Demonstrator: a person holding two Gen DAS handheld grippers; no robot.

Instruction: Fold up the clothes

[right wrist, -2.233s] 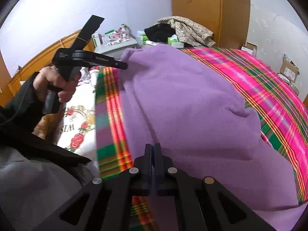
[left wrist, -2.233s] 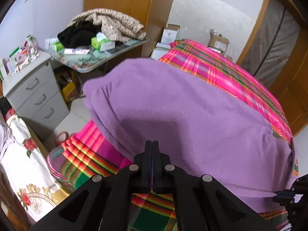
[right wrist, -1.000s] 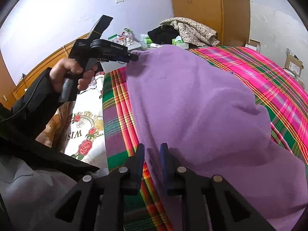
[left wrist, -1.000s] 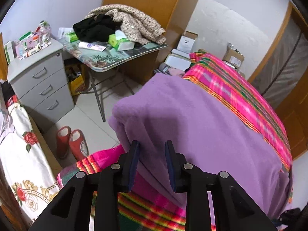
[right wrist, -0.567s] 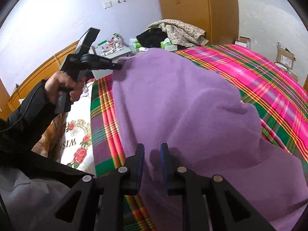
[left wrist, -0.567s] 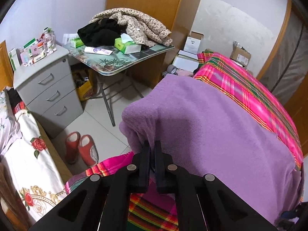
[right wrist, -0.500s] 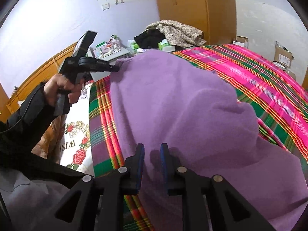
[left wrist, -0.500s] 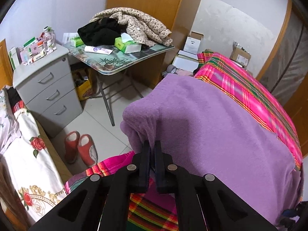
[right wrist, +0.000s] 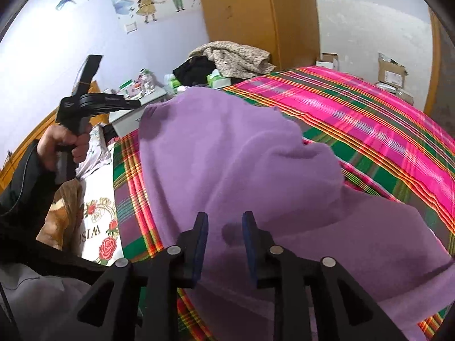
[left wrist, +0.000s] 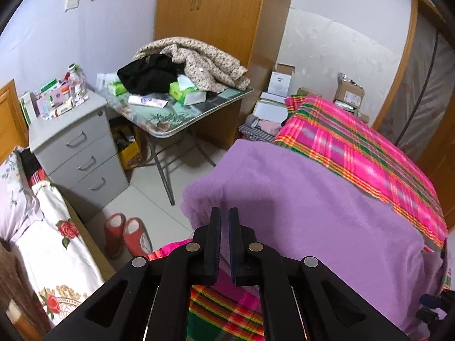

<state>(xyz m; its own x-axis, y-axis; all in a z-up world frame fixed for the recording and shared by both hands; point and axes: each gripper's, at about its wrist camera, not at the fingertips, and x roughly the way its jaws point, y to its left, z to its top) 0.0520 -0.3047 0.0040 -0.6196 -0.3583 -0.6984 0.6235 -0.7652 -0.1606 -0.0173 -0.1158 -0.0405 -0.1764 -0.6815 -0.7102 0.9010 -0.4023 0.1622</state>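
While purple garment (left wrist: 327, 213) overhangs bed edge, floor (left wrist: 159, 199) lies open.

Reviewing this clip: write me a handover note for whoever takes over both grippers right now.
Left gripper: shut, apparently pinching the far left corner of the purple fleece garment, which looks slightly raised there.
Right gripper: open, its jaws have just been opening; the near part of the fleece lies under and between them, not pinched.
Garment: spread over the pink and green plaid bedspread, rumpled in the middle.
Done: one corner gripped.
Left: grip the near edge with the right gripper, then fold and flatten.
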